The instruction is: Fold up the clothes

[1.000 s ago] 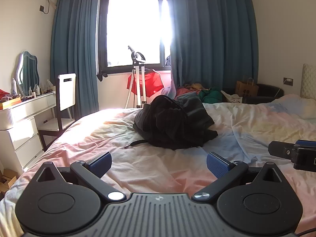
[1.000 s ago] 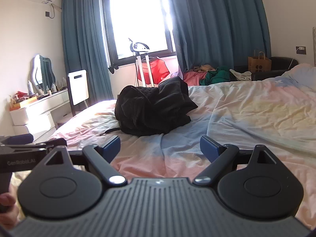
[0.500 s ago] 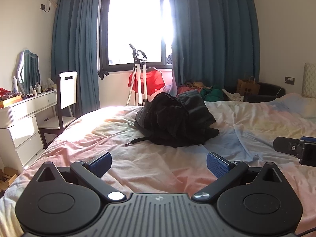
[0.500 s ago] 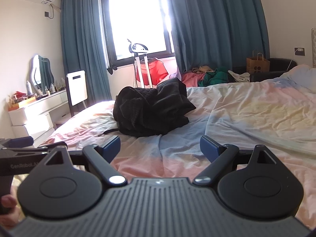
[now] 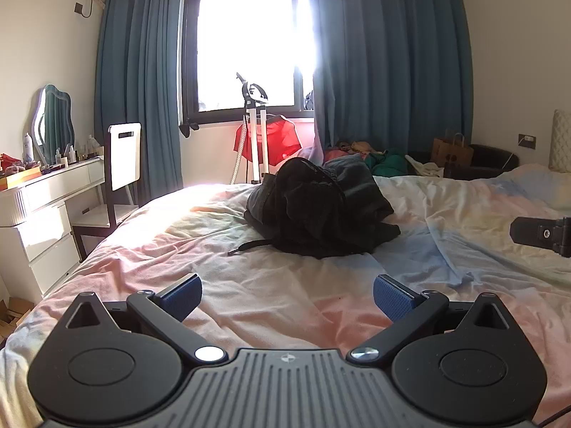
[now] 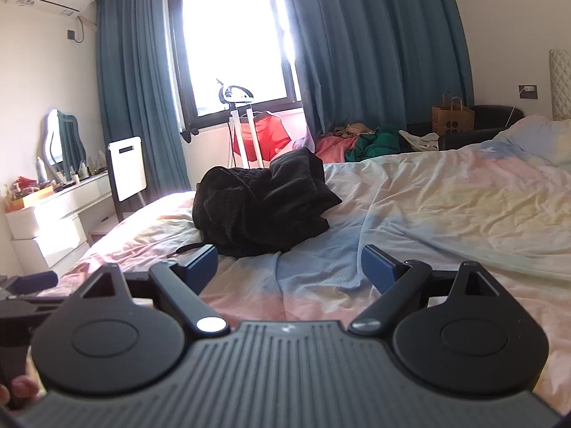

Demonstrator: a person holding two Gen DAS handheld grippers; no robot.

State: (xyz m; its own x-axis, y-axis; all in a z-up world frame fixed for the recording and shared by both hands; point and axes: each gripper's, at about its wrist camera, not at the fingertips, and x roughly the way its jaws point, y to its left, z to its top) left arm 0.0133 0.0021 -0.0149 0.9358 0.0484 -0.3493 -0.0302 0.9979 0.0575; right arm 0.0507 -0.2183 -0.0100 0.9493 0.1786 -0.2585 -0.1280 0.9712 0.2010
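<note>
left wrist view: black clothes heap (image 5: 321,207) lies ahead of spread left claw (image 5: 287,294).

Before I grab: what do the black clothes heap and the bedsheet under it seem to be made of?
Black clothes heap: soft matte fabric with a fine ribbed or pile-like texture in the right wrist view, possibly corduroy or fleece; it slumps in thick folds, and a flat cord trails out. Bedsheet: thin woven cloth, probably cotton, matte, pastel-printed, with fine sharp creases. Neither look settles the fibre.
</note>
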